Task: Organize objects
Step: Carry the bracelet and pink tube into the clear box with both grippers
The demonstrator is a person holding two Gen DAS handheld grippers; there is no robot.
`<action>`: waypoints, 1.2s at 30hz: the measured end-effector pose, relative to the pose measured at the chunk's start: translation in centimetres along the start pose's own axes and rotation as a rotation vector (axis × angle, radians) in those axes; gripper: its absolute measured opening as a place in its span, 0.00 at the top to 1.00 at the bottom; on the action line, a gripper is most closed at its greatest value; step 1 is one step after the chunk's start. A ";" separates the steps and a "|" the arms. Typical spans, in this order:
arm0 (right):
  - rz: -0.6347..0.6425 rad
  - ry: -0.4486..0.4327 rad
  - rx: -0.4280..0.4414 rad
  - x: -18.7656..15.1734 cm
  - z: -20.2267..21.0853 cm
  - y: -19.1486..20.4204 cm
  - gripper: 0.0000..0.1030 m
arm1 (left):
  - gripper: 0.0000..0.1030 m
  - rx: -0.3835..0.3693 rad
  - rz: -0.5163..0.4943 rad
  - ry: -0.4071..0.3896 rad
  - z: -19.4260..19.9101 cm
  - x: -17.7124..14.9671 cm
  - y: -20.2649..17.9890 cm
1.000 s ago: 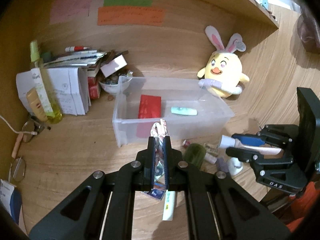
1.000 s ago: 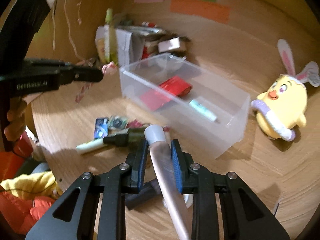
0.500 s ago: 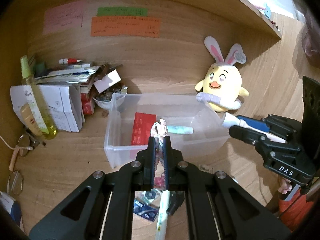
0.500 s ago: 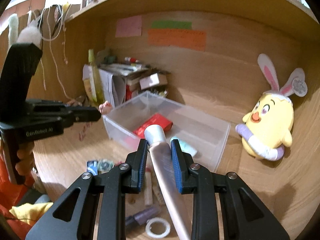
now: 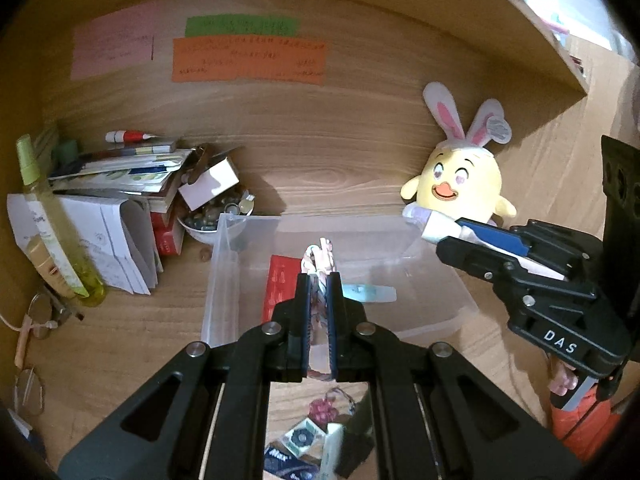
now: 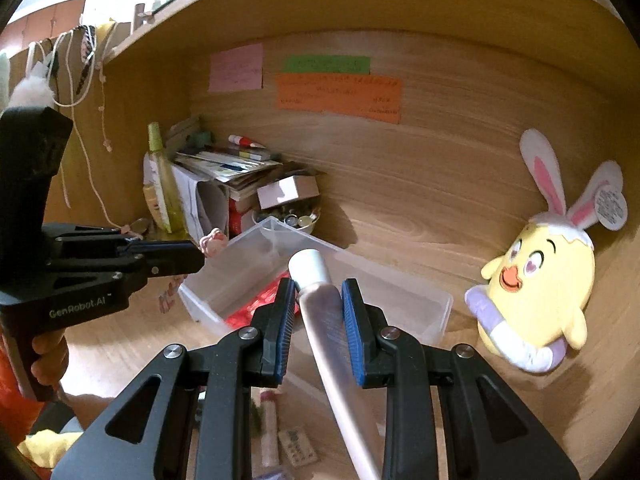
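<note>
A clear plastic bin [image 5: 224,272] [image 6: 432,312] stands on the wooden desk, holding a red packet [image 5: 282,280] and a pale green tube [image 5: 368,293]. My left gripper [image 5: 319,280] is shut on a thin pink patterned sachet [image 5: 318,258], held above the bin's near wall; in the right wrist view that left gripper [image 6: 196,256] comes in from the left. My right gripper [image 6: 318,292] is shut on a pinkish tube with a white cap [image 6: 310,268], cap forward over the bin's near rim. The left wrist view has this right gripper [image 5: 444,244] at the bin's right end.
A yellow plush chick with bunny ears [image 5: 460,184] [image 6: 548,276] sits right of the bin. Stacked papers, a small box, a bowl of trinkets [image 5: 208,220] and a yellow-green bottle [image 5: 48,224] crowd the back left corner. Small packets and tubes [image 5: 304,440] lie on the desk near me.
Both grippers rose and moved forward with their loads, from over the loose items to the bin. The bin now sits lower and closer in both views.
</note>
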State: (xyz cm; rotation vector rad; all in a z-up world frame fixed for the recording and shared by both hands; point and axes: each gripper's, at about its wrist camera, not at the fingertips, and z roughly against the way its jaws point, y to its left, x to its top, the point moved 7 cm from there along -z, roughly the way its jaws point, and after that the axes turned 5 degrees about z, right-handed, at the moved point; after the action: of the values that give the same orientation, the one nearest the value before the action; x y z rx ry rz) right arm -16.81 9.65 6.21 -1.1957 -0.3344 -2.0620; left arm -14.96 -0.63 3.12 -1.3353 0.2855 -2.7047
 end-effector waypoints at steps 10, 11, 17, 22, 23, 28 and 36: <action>-0.016 0.060 0.010 0.4 -4.3 -1.0 0.79 | 0.94 0.022 -0.002 0.067 -3.7 0.2 0.9; -0.023 0.069 0.016 0.2 -4.9 -1.0 0.79 | 0.94 0.021 0.000 0.074 -4.0 0.2 1.0; -0.038 0.123 0.023 -1.2 -7.2 -1.3 0.79 | 0.94 0.037 -0.006 0.117 -6.2 0.0 1.1; -0.042 0.169 0.020 -2.4 -8.6 -1.6 0.79 | 0.94 0.032 -0.006 0.154 -7.7 -0.3 1.1; -0.045 0.177 0.020 -2.7 -8.8 -1.7 0.79 | 0.94 0.029 -0.006 0.160 -7.9 -0.4 1.0; -0.046 0.199 0.020 -3.3 -9.3 -1.9 0.79 | 0.94 0.027 -0.012 0.191 -8.9 -1.0 1.0; -0.051 0.241 0.027 -4.1 -10.3 -1.9 0.79 | 0.87 0.026 -0.021 0.210 -9.4 -1.3 0.7</action>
State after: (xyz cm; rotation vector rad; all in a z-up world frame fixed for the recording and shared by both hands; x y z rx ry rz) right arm -23.58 7.26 -2.48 -0.9183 -0.2787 -2.2109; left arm -21.64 0.04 -3.62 -1.0542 0.2555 -2.8587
